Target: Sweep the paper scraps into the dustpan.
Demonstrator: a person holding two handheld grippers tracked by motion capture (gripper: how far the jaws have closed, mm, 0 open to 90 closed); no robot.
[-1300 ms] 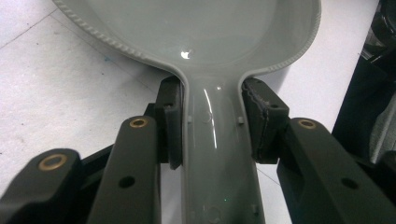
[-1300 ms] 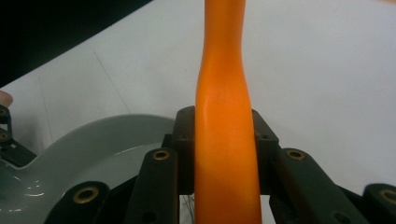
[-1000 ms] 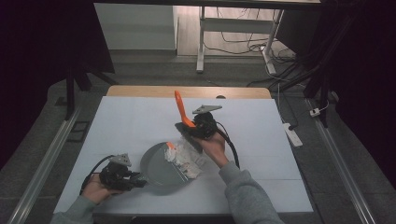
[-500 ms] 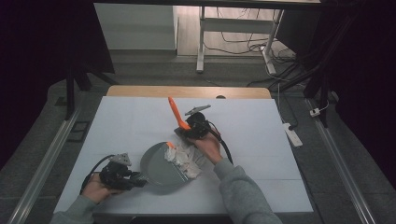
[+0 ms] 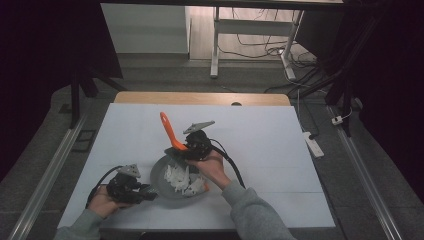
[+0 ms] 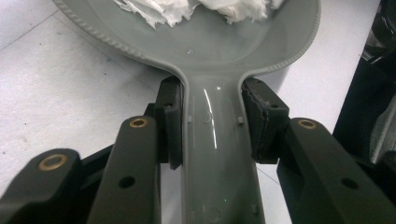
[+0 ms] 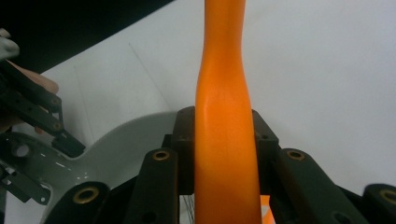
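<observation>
From the high view, the left hand-held gripper (image 5: 142, 192) clamps the grey pan (image 5: 162, 175) on the desk (image 5: 260, 145); the right hand-held gripper (image 5: 176, 152) grips an orange spatula (image 5: 170, 131) over the pan's rim. In the left gripper view, the pads (image 6: 173, 122) pinch the pan's handle (image 6: 217, 154). In the right gripper view, closed jaws hold the spatula's handle (image 7: 225, 126).

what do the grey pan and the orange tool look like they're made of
Grey pan: likely moulded plastic, glossy; soft highlights run down its handle and a beaded edge rims the bowl. Orange spatula handle: likely plastic or silicone, smooth satin, one even colour with no grain.
</observation>
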